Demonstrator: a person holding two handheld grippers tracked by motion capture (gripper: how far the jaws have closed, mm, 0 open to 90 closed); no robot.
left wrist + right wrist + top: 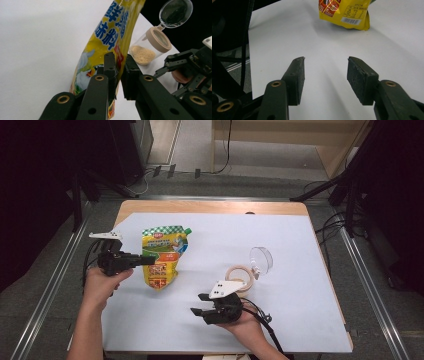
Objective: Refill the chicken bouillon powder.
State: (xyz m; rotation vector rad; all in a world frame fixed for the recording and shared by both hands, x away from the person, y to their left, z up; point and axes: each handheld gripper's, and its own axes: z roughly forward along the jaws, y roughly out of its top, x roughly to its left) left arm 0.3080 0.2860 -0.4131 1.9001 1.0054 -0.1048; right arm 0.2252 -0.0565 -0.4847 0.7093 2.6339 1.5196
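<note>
Scene: A person at a white-covered tabletop (300, 320) works a hand-held gripper in each hand, with a yellow seasoning pouch (163, 255) between the left one and a clear jar (239, 276) of pale granules.

Left hand-held gripper (149, 260): Its jaws pinch the pouch's left edge; in the left gripper view (119, 75) the film passes between the two pads, which stand slightly parted around it.

Right hand-held gripper (198, 304): Jaws spread about halfway and holding nothing, near the front of the tabletop, beside the jar; the right gripper view (325, 72) looks across bare white surface toward the pouch's bottom seam (344, 15).

Pouch: Left of centre on the tabletop, its green-topped end and spout away from the person.

Jar: Right of centre, its hinged lid (261, 259) flipped open, well apart from the pouch.

Risk, slip: The grip is on thin, glossy film at one edge only; a light pinch could let the pouch slide out if lifted.

Risk, swing: Held off-centre, the pouch would likely sag and twist, possibly sweeping toward the jar.

Risk, spill: With the lid open, any knock from the pouch or the nearby right hand-held gripper could scatter granules.
</note>
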